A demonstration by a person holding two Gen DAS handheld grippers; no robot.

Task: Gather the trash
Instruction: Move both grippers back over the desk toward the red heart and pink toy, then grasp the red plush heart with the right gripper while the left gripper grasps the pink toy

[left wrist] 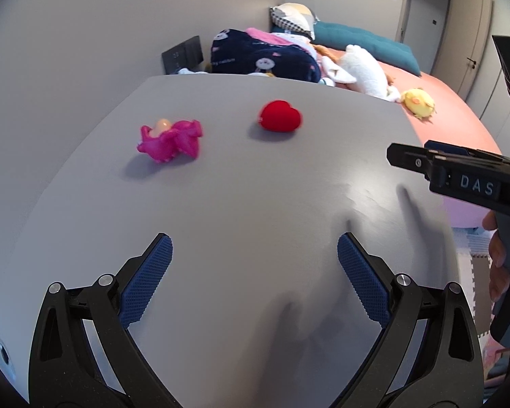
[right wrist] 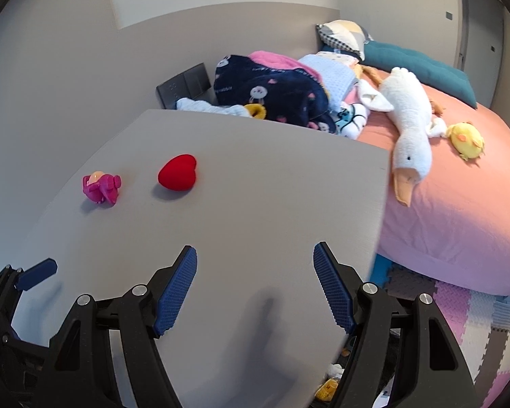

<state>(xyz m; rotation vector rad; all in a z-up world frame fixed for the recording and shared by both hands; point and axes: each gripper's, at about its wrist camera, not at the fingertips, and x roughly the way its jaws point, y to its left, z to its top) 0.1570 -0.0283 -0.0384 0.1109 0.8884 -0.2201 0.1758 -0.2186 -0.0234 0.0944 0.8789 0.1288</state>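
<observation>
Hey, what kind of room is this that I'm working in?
Most likely a child's bedroom: a bed with a pink sheet holds a white goose plush and a yellow chick plush, and foam puzzle mats cover the floor.

Left gripper (left wrist: 255,272) wide apart over the grey table (left wrist: 255,204), nothing between its blue pads.

Out past the gripper on the table sit a pink toy (left wrist: 171,141) and, to its right and apart from it, a red heart (left wrist: 280,116). The right gripper (left wrist: 459,173) juts in at the table's right edge, a hand (left wrist: 498,258) on its grip. Beyond the table's far edge, a bed (left wrist: 459,115) carries a white goose plush (left wrist: 367,69) and a yellow chick plush (left wrist: 418,102).
</observation>
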